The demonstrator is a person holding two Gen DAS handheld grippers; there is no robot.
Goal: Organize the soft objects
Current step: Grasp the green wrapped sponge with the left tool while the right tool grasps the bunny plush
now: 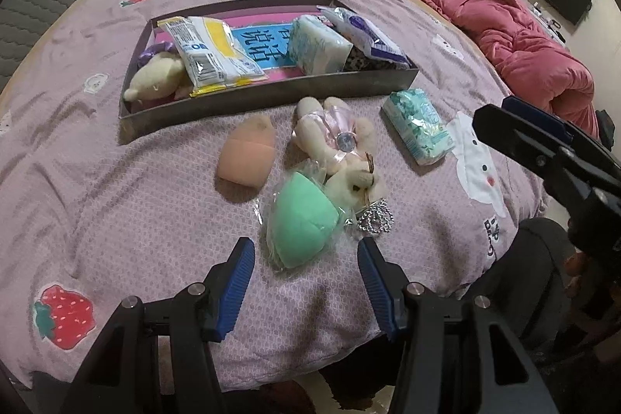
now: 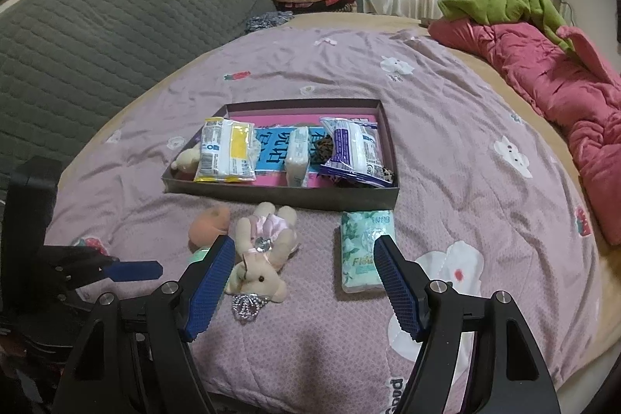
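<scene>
Left tongs (image 1: 306, 260) open, right tongs (image 2: 304, 260) open, both angled down

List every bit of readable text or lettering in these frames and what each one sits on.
"说话": blue panel on the box floor, seen upside down.
"Good": bedspread print, partly cut off.
"Flo...": green tissue pack, the rest hidden by a gripper finger.
Yellow tissue pack and purple tissue pack: barcode and print too small to read.

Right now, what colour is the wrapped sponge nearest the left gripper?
Mint green sponge, in clear wrap; shows best in the left wrist view.
</scene>
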